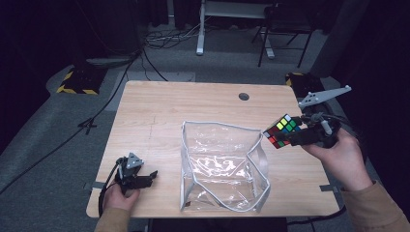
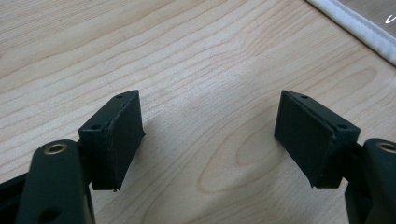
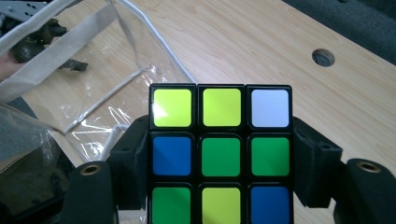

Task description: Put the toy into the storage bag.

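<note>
While clamped between right gripper [image 3: 219, 158] jaws, puzzle cube [image 3: 220, 154] grasped, unbagged | clear bag [image 1: 222, 164] beyond jaws, awaiting | left gripper [image 2: 210, 135] jaws wide, empty

One puzzle cube [image 3: 220, 156], one clear bag [image 1: 220, 166], two grippers, one table [image 1: 159, 111].

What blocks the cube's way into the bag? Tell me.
Nothing visible does. The right claw holds the cube in the air just right of the clear bag, whose mouth gapes open. The left claw rests apart, left of the bag.
</note>
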Tool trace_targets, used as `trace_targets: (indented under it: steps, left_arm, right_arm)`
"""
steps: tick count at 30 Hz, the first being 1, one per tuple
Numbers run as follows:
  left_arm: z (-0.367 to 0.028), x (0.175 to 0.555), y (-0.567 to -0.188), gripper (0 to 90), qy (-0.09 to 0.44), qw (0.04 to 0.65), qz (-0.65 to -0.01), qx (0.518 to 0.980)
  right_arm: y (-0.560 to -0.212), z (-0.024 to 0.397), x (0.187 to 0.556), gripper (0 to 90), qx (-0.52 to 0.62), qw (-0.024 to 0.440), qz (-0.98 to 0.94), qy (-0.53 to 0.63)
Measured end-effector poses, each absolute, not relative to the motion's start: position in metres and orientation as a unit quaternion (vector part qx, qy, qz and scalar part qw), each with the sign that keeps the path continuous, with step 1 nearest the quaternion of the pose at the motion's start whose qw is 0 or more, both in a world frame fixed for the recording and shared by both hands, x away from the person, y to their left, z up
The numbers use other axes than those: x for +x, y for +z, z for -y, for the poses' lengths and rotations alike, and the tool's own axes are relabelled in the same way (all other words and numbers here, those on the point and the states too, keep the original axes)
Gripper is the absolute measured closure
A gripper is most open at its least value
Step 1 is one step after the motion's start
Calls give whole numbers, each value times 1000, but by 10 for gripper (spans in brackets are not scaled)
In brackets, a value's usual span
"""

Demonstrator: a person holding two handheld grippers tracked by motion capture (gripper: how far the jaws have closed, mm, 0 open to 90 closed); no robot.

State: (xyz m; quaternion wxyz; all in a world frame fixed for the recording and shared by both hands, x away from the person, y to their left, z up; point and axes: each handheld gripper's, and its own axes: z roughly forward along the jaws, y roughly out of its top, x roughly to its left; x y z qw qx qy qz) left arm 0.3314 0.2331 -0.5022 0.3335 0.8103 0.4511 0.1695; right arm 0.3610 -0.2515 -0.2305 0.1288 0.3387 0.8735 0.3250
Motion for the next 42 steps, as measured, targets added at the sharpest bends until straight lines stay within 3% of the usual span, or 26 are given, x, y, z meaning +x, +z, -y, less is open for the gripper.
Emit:
trace_targets:
  steps: [27,42]
  left_arm:
    - [-233,331,-502,240,170,334,-451,810]
    - [-233,331,-502,240,170,334,-452,810]
  right_arm:
    - [-216,165,368,337,257,116,-908,311]
    - [-226,112,374,337,223,100,-927,284]
